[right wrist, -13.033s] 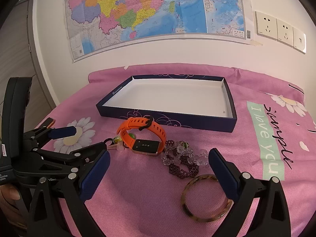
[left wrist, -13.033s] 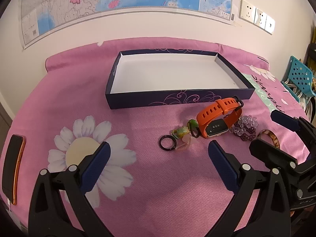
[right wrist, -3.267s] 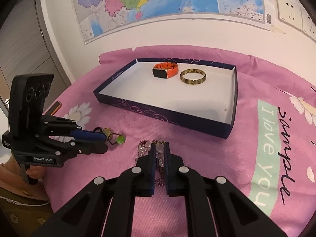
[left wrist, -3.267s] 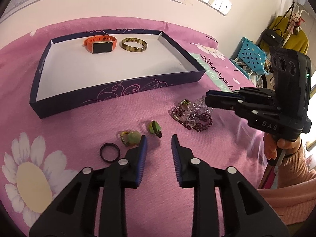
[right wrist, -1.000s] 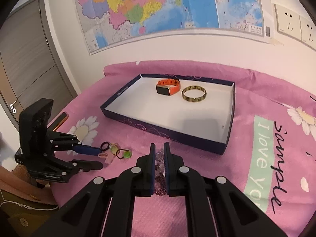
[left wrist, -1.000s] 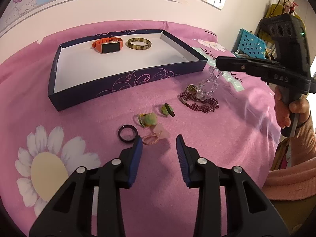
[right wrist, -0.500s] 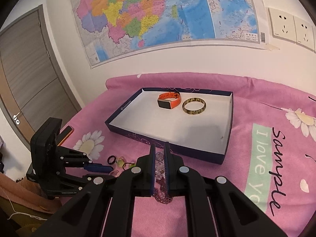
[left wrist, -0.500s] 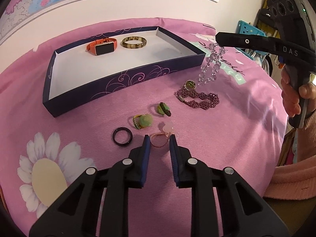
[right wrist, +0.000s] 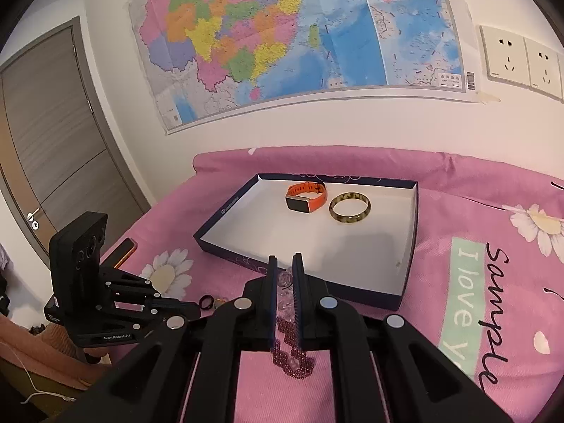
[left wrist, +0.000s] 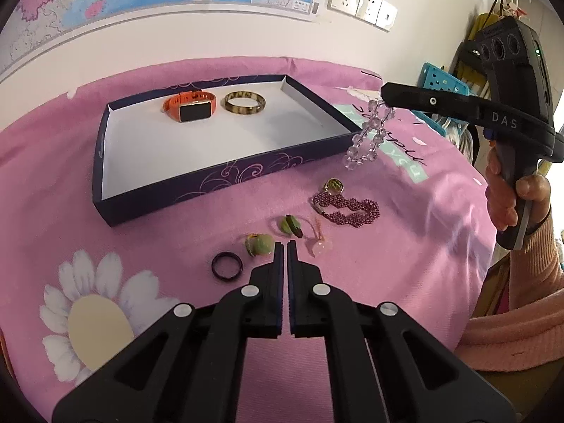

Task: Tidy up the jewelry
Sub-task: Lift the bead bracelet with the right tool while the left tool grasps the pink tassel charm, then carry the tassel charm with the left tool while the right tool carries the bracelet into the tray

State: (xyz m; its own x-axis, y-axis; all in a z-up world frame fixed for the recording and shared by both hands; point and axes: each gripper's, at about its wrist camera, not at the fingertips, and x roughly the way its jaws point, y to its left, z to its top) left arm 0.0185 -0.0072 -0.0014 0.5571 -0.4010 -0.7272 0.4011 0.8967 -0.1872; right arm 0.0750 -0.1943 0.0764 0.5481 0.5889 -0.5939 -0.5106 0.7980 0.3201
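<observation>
right claw (right wrist: 283, 275): clenched on my clear bead bracelet (left wrist: 368, 134) — hanging off the box's (left wrist: 225, 183) near right corner
handling: light, floppy, slippery beads — pinch across the strand
left claw (left wrist: 284, 246): just closed, nothing visibly held

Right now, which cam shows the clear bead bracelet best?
Left wrist view: the clear bead bracelet dangles in full from the right hand-held gripper, clear of the box. Right wrist view shows only a few clear beads between that gripper's fingers.
</observation>
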